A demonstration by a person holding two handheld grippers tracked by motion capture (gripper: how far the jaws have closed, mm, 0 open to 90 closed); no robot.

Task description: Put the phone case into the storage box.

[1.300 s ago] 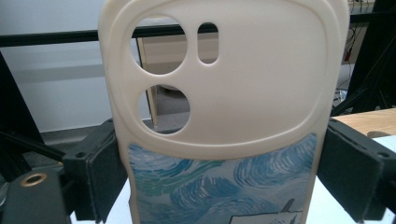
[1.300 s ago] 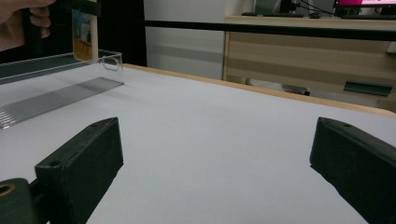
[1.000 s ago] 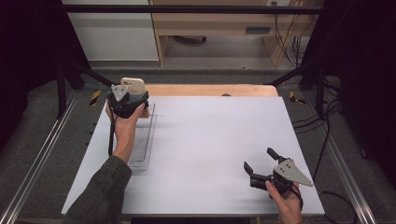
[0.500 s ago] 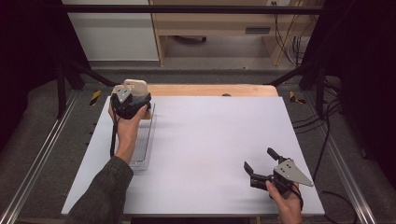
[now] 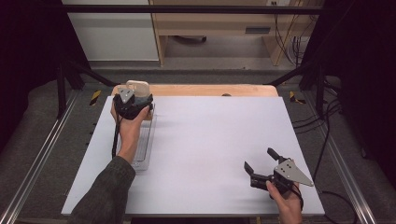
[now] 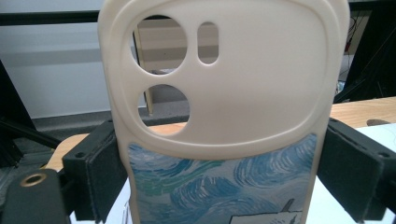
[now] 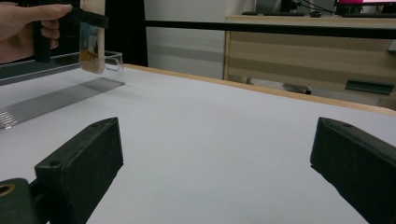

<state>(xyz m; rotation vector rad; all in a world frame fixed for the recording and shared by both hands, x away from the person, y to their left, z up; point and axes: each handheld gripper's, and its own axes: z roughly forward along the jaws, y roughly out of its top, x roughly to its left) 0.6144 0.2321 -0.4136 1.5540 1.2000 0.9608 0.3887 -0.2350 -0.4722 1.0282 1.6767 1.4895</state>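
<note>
Pinching a phone case (image 6: 224, 116), left gripper (image 5: 133, 100); right gripper (image 5: 261, 165) fingers spread.

Cream phone case (image 6: 224, 116) upright, clamped on both side edges by black fingers (image 6: 100, 172); blue swirl print below camera cutouts; white worktop (image 6: 378, 133) behind.

Between the left gripper's (image 6: 224, 182) matt black pads sits a phone case (image 6: 224, 93) of smooth, satiny cream plastic with a printed swirl panel. Beneath it, the tray (image 5: 144, 144) looks like clear ribbed plastic; the table (image 5: 219, 140) is matt white, wood-edged.
</note>
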